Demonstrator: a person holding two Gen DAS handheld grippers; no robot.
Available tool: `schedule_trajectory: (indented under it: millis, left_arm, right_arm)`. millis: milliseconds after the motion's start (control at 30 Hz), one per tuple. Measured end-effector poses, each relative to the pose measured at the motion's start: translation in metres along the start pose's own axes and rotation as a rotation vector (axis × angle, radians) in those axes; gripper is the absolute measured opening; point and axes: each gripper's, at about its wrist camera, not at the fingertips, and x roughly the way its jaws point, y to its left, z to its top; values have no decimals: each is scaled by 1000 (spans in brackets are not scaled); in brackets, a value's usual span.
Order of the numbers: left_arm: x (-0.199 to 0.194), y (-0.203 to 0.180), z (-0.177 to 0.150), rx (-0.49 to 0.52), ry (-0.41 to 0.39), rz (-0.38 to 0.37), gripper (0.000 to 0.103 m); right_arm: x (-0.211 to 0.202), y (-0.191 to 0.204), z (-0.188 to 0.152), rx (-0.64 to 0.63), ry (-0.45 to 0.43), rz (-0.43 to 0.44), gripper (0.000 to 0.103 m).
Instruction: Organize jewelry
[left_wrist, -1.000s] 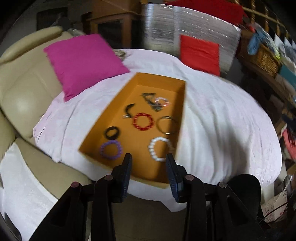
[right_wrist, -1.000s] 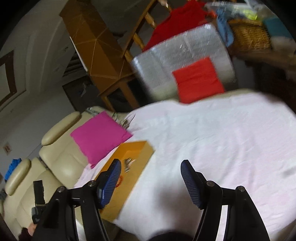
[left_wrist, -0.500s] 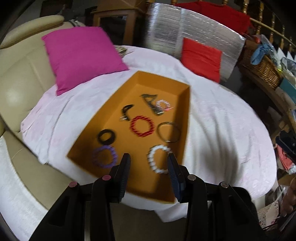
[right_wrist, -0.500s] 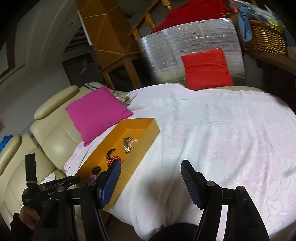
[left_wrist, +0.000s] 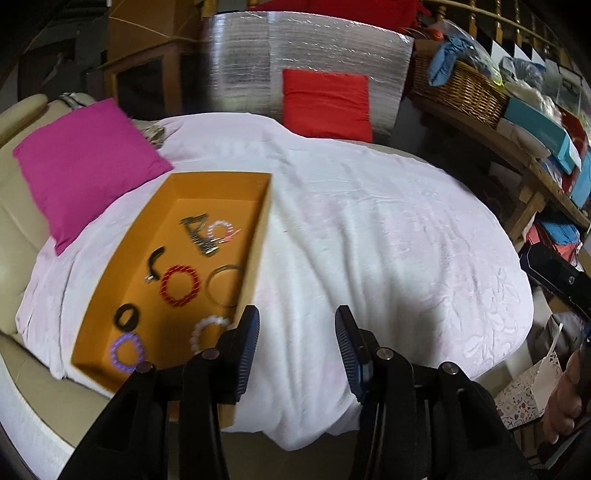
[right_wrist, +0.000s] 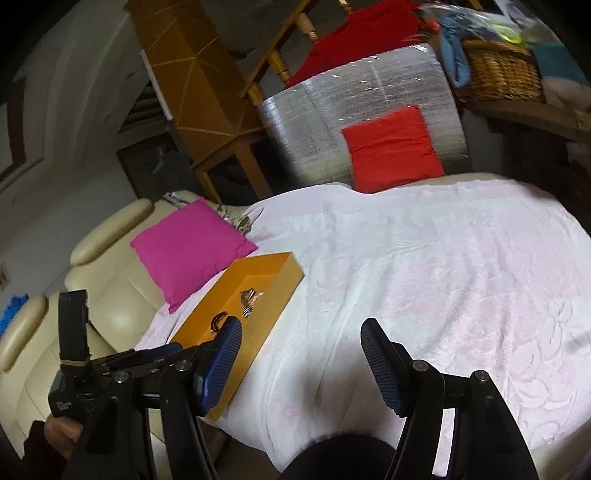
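An orange tray (left_wrist: 110, 295) lies on a white-pink cloth (left_wrist: 369, 240). In it are a red bead bracelet (left_wrist: 180, 286), a metal bangle (left_wrist: 223, 286), a white bead bracelet (left_wrist: 207, 332), a purple bracelet (left_wrist: 126, 352), a black ring (left_wrist: 126, 318), a black clip (left_wrist: 155, 264), a grey triangular clip (left_wrist: 199, 232) and a pink-white bracelet (left_wrist: 221, 230). My left gripper (left_wrist: 295, 345) is open and empty, above the cloth just right of the tray's near right corner. My right gripper (right_wrist: 301, 362) is open and empty over the cloth, right of the tray (right_wrist: 273, 314).
A magenta cushion (left_wrist: 81, 162) lies left of the tray on a cream sofa (left_wrist: 14, 206). A red cushion (left_wrist: 327, 101) leans on a silver panel (left_wrist: 306, 48) at the back. A wicker basket (left_wrist: 461, 88) sits on a shelf at right. A patterned gift box (left_wrist: 524, 395) is at lower right.
My left gripper has swung right, from facing the tray to facing the cloth beside it, and its jaws have widened. My right gripper's view has tilted down towards the cloth and tray.
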Motion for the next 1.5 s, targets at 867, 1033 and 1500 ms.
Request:
schedule_trajectory:
  millis: [867,1033,1500]
  left_arm:
    - [195,-94,83,119,-21,106,61]
    - [214,-98,87,104,-16,122,64]
    - [233,-96,95,96,-6,164,66]
  right_arm:
    - [88,-248,85,79,30,-547,71]
    - [104,-269,85,89,48,-581,71]
    - [122,-279,67,97,64,-591,71]
